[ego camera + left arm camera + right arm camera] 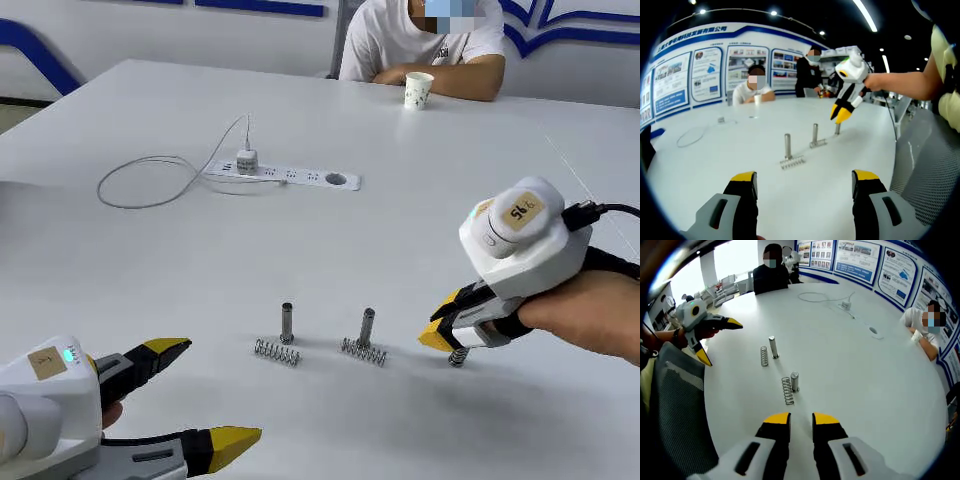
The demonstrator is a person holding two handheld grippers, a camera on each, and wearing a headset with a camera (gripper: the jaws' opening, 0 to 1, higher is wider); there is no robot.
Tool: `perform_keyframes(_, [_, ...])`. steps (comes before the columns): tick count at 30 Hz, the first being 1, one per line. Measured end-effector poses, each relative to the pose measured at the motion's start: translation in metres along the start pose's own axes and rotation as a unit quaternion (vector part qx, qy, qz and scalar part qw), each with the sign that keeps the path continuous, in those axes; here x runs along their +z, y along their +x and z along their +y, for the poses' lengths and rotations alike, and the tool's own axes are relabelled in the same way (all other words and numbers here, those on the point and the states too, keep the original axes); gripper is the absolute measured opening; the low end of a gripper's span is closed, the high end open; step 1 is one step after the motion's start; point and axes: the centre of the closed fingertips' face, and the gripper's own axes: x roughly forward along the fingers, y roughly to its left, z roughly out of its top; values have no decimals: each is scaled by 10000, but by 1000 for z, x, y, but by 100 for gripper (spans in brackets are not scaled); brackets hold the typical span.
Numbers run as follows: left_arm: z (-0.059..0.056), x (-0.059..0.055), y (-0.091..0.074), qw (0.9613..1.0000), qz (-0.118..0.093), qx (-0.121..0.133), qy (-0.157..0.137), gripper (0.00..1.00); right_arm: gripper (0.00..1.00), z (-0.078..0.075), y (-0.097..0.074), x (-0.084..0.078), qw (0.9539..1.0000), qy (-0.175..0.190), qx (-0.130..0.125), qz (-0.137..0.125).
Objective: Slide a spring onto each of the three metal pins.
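Left gripper [220,390]: at 7 o'clock in the head view, my jaws spread wide with nothing between them.
Right gripper [801,419]: at 4 o'clock in the head view, my jaws drawn near together with a narrow gap and nothing seen in it.
Left pin [287,322]: upright and bare on the white table [150,250].
First spring [277,351]: lying flat at the left pin's 6 o'clock, just beside its foot.
Middle pin [367,326]: upright and bare.
Second spring [363,351]: lying flat at the middle pin's foot.
Third pin [458,356]: just under my right jaws, coils seemingly around it.
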Motion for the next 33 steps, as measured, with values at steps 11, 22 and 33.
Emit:
perform_keyframes(11, [-1, 0, 0, 10000, 8, 3, -7, 79, 18, 15, 23, 5, 9995, -169, 255, 75])
perform_keyframes(22, [2, -2, 0, 10000, 20, 7, -16, 79, 18, 23, 42, 3, 9982, -366, 434, 180])
perform_keyframes(33, [5, -5, 0, 10000, 38, 12, -36, 79, 17, 24, 57, -3, 9974, -475, 483, 266])
